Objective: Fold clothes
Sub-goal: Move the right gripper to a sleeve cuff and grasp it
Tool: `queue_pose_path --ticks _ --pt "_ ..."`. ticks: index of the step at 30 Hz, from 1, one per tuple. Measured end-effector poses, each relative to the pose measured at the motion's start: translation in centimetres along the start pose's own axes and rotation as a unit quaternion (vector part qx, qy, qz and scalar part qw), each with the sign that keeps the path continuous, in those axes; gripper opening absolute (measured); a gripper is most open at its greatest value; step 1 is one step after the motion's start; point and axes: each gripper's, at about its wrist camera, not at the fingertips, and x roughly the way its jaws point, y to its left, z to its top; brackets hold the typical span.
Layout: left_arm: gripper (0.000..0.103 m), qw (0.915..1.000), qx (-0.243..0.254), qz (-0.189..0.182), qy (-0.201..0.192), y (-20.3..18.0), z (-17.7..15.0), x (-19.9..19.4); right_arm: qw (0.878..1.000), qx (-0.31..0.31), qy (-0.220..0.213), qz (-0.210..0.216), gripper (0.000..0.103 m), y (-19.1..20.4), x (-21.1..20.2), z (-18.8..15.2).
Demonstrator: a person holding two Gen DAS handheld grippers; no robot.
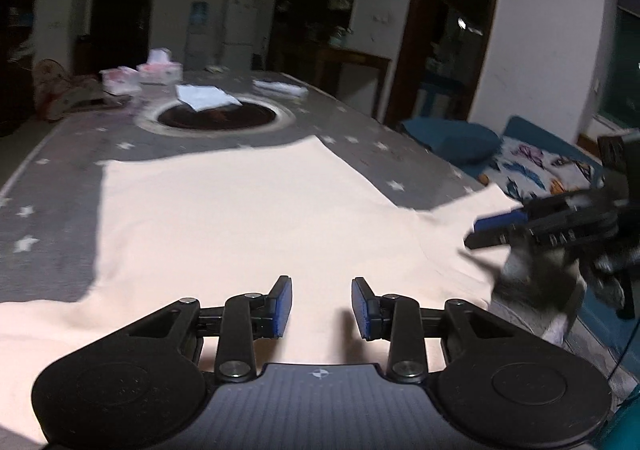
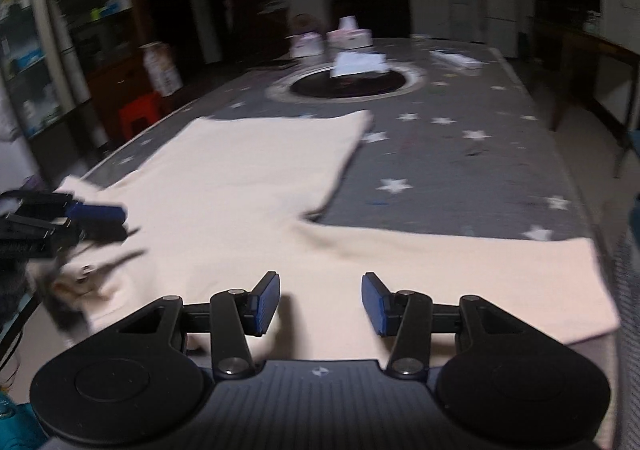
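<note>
A pale peach T-shirt (image 1: 240,217) lies spread flat on the grey star-print tablecloth (image 1: 52,185), its body running away from me. In the left wrist view my left gripper (image 1: 322,308) hovers open just over the shirt's near part, nothing between its blue pads. One sleeve (image 1: 492,197) reaches right, where the right gripper (image 1: 480,234) shows blurred from the side. In the right wrist view my right gripper (image 2: 320,304) is open above the shirt (image 2: 260,165), by the other sleeve (image 2: 480,270). The left gripper (image 2: 116,221) shows blurred at the left edge.
A round dark recess (image 1: 216,115) sits mid-table with white paper (image 1: 208,95) on it; tissue boxes (image 1: 160,71) stand behind. A blue sofa with cushions (image 1: 452,137) lies past the table's right edge. A red stool (image 2: 140,111) stands off the left side.
</note>
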Motion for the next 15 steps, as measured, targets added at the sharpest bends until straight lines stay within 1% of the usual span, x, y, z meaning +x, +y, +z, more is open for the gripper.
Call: queue_pose_path --ticks 2,3,4,8,10,12,15 --pt "0.036 0.9999 0.012 0.001 0.012 -0.5 -0.3 0.8 1.0 0.008 -0.003 -0.019 0.046 -1.0 -0.2 -0.1" --pt "0.038 0.9997 0.017 0.001 0.018 -0.8 -0.4 1.2 1.0 0.012 -0.005 -0.029 0.046 -1.5 -0.3 -0.2" --pt "0.041 0.9996 0.024 0.002 0.016 -1.1 -0.5 1.3 0.999 0.016 -0.007 -0.038 0.046 -2.0 -0.4 -0.2" --pt "0.043 0.9995 0.026 -0.004 0.017 -1.9 0.0 1.6 0.997 0.035 -0.012 -0.075 0.046 -3.6 -1.0 -0.6" --pt "0.048 0.9995 0.026 -0.004 0.017 -2.3 0.3 1.9 0.995 0.044 -0.011 -0.093 0.046 -4.3 -1.2 -0.9" --pt "0.051 0.9996 0.024 -0.005 0.016 -2.5 0.7 2.1 0.993 0.048 -0.016 -0.111 0.046 -5.0 -1.5 -1.3" --pt "0.06 0.9996 0.024 -0.008 0.013 -3.0 1.2 2.3 0.989 0.065 -0.023 -0.134 0.046 -5.8 -2.2 -1.7"
